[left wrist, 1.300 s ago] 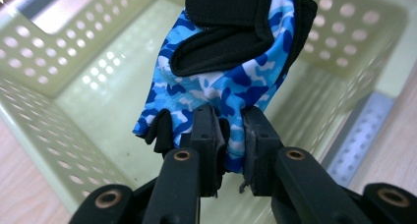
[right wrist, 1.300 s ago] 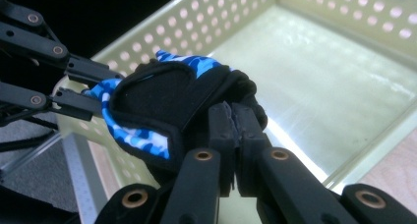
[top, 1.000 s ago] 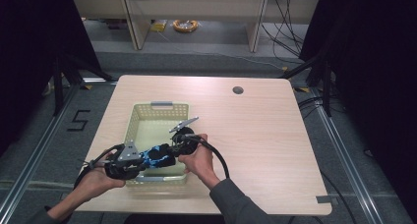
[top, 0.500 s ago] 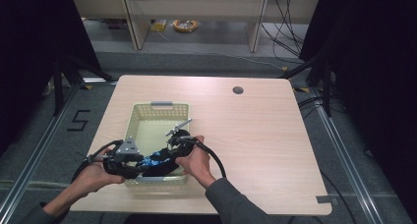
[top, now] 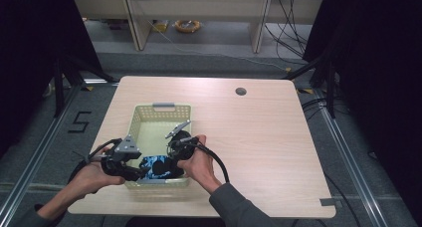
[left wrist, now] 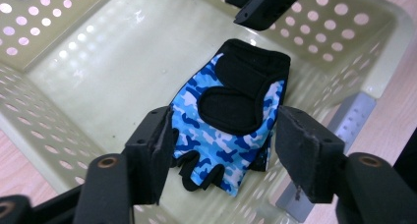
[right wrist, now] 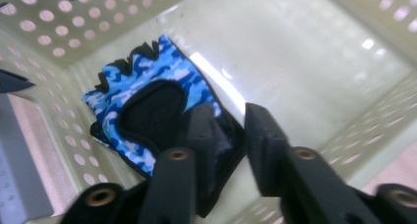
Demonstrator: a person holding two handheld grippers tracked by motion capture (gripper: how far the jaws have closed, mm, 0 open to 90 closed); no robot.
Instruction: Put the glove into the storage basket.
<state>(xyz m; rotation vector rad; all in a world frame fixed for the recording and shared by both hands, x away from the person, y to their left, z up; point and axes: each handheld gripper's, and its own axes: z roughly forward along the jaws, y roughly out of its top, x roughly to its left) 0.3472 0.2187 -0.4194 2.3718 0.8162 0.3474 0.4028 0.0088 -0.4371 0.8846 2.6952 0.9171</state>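
Observation:
A blue camouflage fingerless glove [top: 158,166] with black palm pads lies flat on the floor of a pale perforated basket [top: 161,110], at its near end. My left gripper [top: 140,172] comes in from the left. Its jaws have just been opening and stand wide on either side of the glove [left wrist: 231,101], above it and not touching; the left gripper [left wrist: 223,121] is open. My right gripper [top: 168,163] reaches in from the right. Its jaws [right wrist: 230,113] have just been opening too, with a narrow gap over the glove's black cuff [right wrist: 147,111].
The basket [left wrist: 373,62] sits at the near left of a light wooden table [top: 259,152] that has a round cable hole [top: 241,91] at the back. The right gripper's cable [top: 219,162] loops over the table. Low shelves [top: 199,8] stand beyond the table.
Both grippers held the glove stretched between them above the basket's near end. They have lowered it and their jaws have come apart; the glove now lies loose on the basket floor.

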